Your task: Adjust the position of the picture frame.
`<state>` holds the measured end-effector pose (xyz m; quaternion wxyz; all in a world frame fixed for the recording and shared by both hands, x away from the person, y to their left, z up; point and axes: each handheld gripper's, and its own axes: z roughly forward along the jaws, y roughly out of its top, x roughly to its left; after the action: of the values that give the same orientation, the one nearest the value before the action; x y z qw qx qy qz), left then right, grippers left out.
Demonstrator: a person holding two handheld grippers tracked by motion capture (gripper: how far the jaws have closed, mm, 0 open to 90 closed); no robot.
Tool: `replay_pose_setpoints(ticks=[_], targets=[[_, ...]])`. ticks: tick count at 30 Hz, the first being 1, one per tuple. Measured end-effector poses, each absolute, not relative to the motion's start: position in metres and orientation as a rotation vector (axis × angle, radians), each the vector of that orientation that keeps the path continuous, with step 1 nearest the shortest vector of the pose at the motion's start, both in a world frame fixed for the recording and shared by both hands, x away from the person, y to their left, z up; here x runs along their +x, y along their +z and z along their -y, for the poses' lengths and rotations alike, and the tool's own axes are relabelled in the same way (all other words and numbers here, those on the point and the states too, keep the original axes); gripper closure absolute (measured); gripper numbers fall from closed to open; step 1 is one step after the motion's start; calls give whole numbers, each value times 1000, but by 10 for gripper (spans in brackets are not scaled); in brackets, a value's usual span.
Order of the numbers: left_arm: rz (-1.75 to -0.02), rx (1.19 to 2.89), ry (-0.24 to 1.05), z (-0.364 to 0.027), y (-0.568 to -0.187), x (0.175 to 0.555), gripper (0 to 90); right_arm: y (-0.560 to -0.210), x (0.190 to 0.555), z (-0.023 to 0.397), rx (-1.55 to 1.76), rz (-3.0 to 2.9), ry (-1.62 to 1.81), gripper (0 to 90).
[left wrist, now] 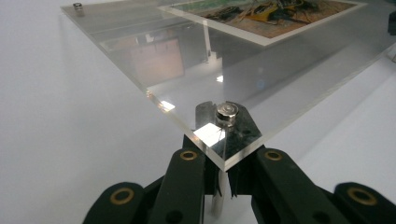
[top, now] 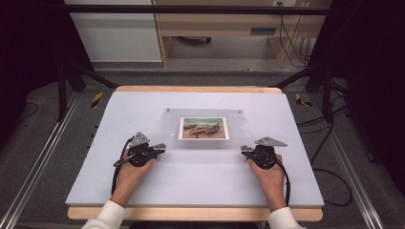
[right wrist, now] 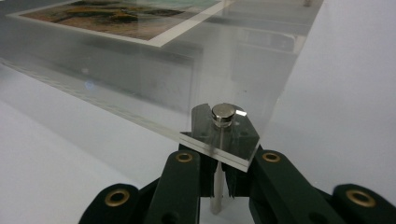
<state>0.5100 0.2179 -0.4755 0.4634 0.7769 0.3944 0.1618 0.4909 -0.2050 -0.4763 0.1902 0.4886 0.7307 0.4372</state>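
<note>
Left gripper at near-left corner of clear acrylic frame, jaws shut on corner post beneath. Frame mid-tabletop, photo inside. Right gripper likewise clamped at frame's near-right corner.

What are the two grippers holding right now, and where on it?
Each holds the clear acrylic frame by a near corner: left gripper at the left one, right gripper at the right, under the metal studs.

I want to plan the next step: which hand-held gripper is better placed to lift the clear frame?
Neither alone, I judge: the left hand-held gripper and right hand-held gripper each already grip a near corner of the clear frame, so both should lift together.
</note>
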Motion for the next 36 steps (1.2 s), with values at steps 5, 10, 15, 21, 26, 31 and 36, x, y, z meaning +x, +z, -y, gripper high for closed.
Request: replay_pose_setpoints(ticks=[5, 10, 15, 21, 26, 31, 36], targets=[[-970, 1913, 397, -218, -476, 510, 839, -476, 491, 205, 1372, -2055, 1227, 840], [-971, 1913, 399, -218, -476, 510, 839, -476, 491, 205, 1373, -2058, 1230, 838], [-972, 1914, 402, -218, -476, 510, 837, -476, 490, 205, 1372, -2059, 1230, 833], [-995, 1905, 405, -220, -476, 509, 768, -475, 488, 206, 1377, -2070, 1238, 778], [-992, 1927, 418, -224, -472, 503, 640, -470, 480, 208, 1374, -2088, 1232, 603], [-985, 1954, 407, -224, -469, 495, 438, -467, 470, 215, 1384, -2082, 1208, 431], [-989, 1958, 367, -224, -467, 488, 241, -462, 462, 223, 1375, -2050, 1219, 300]])
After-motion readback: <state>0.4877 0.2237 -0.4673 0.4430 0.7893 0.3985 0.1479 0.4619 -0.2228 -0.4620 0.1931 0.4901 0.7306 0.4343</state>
